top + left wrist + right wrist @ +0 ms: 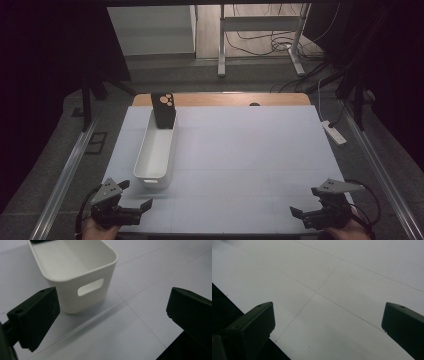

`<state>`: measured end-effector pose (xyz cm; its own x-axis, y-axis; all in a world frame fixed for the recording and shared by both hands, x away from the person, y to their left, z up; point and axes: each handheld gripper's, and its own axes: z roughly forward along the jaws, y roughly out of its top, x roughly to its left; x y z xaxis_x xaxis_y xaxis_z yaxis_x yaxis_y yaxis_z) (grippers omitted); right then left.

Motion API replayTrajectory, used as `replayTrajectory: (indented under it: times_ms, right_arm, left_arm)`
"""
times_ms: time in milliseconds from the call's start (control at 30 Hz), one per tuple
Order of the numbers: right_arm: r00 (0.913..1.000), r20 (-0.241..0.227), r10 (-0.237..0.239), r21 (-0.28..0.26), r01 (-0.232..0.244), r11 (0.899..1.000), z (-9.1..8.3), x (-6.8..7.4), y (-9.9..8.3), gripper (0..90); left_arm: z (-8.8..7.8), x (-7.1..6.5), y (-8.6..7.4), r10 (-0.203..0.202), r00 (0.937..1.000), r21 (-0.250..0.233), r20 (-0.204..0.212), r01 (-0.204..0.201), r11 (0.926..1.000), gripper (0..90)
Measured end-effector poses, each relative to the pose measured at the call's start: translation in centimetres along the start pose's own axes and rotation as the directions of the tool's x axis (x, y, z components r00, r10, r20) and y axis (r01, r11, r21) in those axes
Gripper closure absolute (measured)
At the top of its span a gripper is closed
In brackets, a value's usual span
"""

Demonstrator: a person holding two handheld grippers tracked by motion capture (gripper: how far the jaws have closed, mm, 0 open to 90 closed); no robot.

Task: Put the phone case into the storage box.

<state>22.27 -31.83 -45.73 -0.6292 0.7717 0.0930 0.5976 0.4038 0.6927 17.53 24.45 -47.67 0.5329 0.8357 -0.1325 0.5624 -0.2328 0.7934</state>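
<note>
**Phone case stands in the bin, both grippers idle at the near edge**

I start with the tabletop [240, 150], a pale sheet with faint seams that carries very little. Along its left side lies the long white bin [156, 152], its short end with the handle slot turned towards me; in the left gripper view that end [82, 287] sits just ahead of the jaws, and the part of the bin's inside I can see there is bare.

At the far end of the bin the black phone case [163, 110] stands upright, leaning on the end wall, camera cutout at the top. I judge that if the job is to put the case in the bin, it is done; if it is to take it out, nothing has begun.

My left hand-held gripper [131, 196] hangs at the near left corner, close to the bin's near end but not touching it, jaws spread wide with nothing between them. My right hand-held gripper [306, 201] hovers over the near right corner, well apart from bin and case, jaws equally wide and empty over bare sheet.
</note>
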Motion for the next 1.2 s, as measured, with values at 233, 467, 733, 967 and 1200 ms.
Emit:
replayTrajectory:
  times_ms: [233, 467, 733, 967, 1200]
  right_arm:
    - [1.0, 0.001, 0.0, 0.0, 0.0, 1.0, 0.0, 0.0, 0.0, 0.0]
    - [1.0, 0.002, 0.0, 0.0, 0.0, 1.0, 0.0, 0.0, 0.0, 0.0]
    - [1.0, 0.002, 0.001, 0.0, -0.001, 1.0, 0.0, 0.0, 0.0, 0.0]
    - [1.0, 0.004, -0.003, 0.003, 0.003, 1.0, 0.0, 0.0, 0.0, 0.0]
    - [1.0, 0.005, -0.005, 0.003, 0.005, 1.0, 0.0, 0.1, 0.0, 0.0]
  left_arm:
    - [-0.2, -0.1, -0.6, -0.012, 0.9999, 0.008, -0.008, 0.012, 0.9999, 0.0]
    - [-0.3, -0.2, -1.0, -0.014, 0.9999, 0.021, -0.01, 0.014, 0.9997, 0.0]
    - [-0.4, -0.4, -1.4, -0.012, 0.9997, 0.036, -0.019, 0.013, 0.9993, 0.0]
    - [-0.3, -0.6, -1.6, -0.008, 0.9997, 0.062, -0.022, 0.009, 0.9981, 0.0]
    - [-0.2, -0.7, -1.8, -0.005, 0.9995, 0.086, -0.032, 0.008, 0.9962, 0.0]
